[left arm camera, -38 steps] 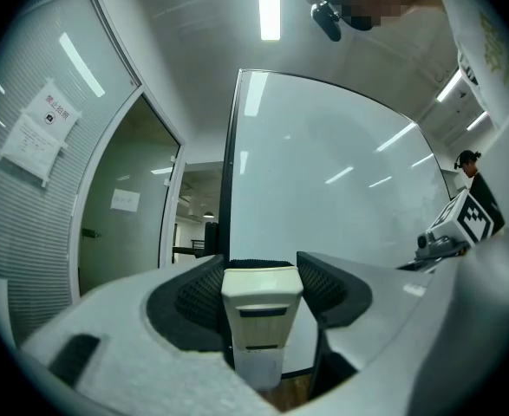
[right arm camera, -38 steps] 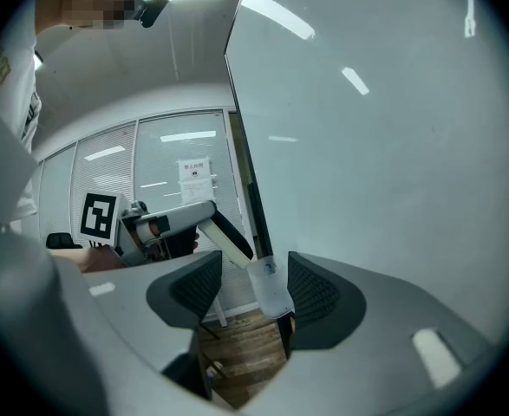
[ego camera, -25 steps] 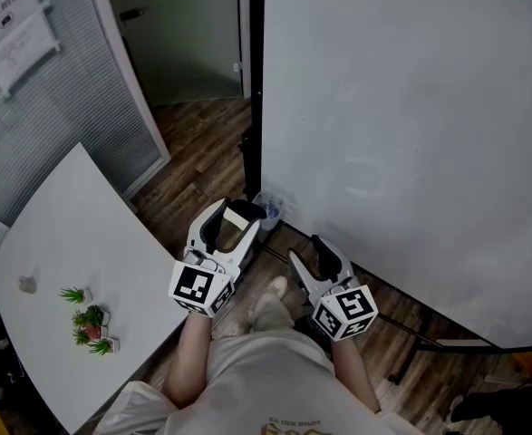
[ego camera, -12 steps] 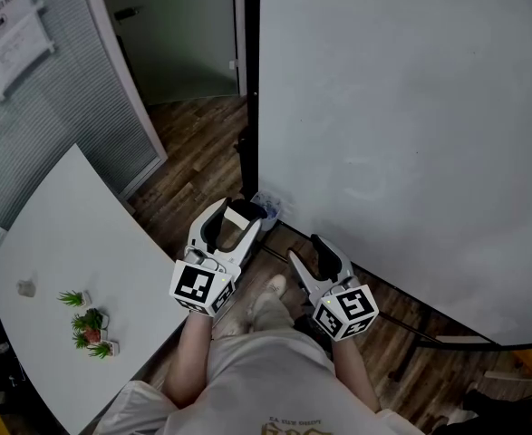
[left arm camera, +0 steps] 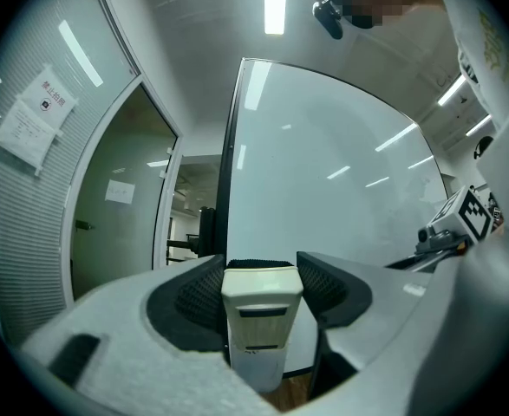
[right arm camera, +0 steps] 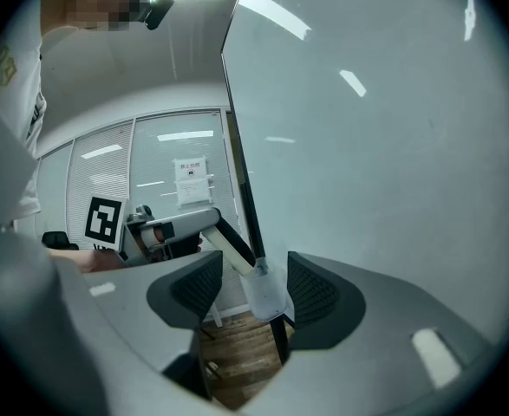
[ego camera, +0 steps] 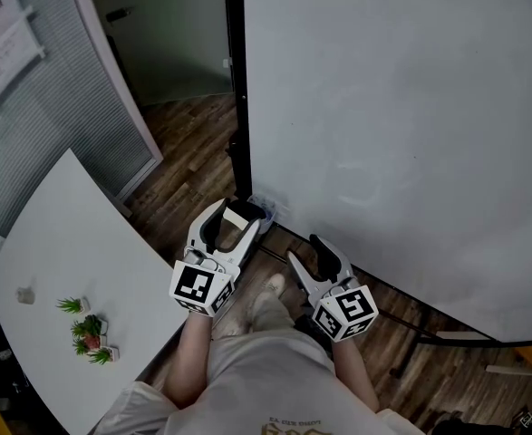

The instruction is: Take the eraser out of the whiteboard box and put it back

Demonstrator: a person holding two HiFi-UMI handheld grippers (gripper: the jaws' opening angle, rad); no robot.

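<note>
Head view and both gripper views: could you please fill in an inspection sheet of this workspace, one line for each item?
surface: white table at the left; wooden floor under the board.
job's things: eraser is out of the box, held in the air; translucent box sits at the lower left corner of the whiteboard.
clutter: small potted plants and a small grey object on the table.
grippers: left gripper is closed on the eraser; right gripper has its jaws apart with nothing between them.
cables: nothing seen.
surroundings: wall with blinds and a paper notice; door behind the board.
</note>
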